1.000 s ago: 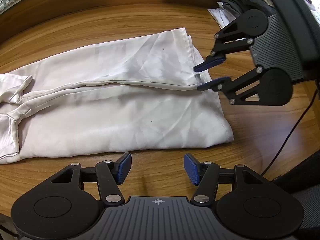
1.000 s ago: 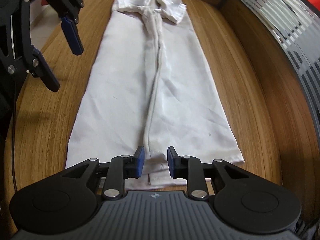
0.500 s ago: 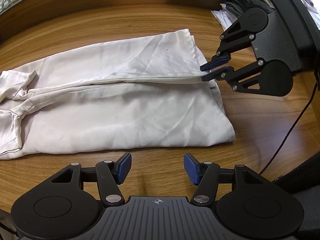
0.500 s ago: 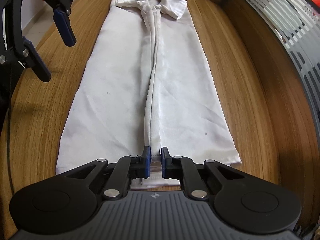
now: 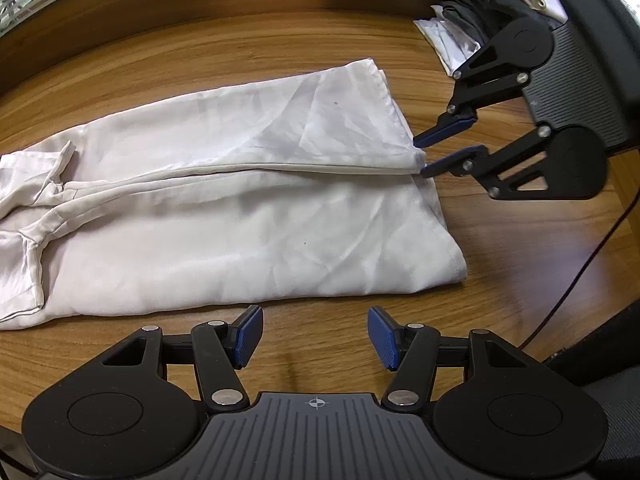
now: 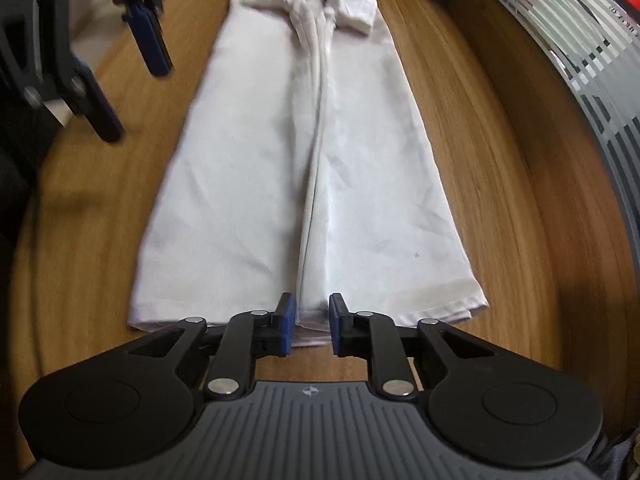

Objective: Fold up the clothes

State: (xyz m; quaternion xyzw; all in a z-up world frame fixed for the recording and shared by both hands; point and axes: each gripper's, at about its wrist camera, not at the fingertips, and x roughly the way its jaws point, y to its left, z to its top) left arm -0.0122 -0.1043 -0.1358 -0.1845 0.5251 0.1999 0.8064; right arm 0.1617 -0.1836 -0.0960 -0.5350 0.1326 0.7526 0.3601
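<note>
Left wrist view is showing a white garment [image 5: 248, 216] lying flat on a wooden table [image 5: 200, 56] with pronounced horizontal grain. The fabric is thin, smooth and slightly glossy, with shallow creases and two small dark specks. It is folded lengthwise into a long tapering panel, and a raised fold ridge is running down its middle. The long axis is running left to right in this view: the wide hemmed end is pointing toward the right gripper [image 5: 436, 153], and the bunched narrow end is lying at the left edge.

The right gripper is sitting at the hem where the ridge ends. Its blue pads [image 6: 287, 330] are standing slightly apart, with the ridge edge between them; the frames are not showing whether they are pinching the cloth.

The left gripper [image 5: 316, 334] is hovering just beside the near long edge of the garment, with its fingers spread wide and nothing between them.

A pile of dark and light clothes [image 5: 472, 16] is lying at the far right of the table. A thin black cable [image 5: 584, 264] is crossing the table's right side.
</note>
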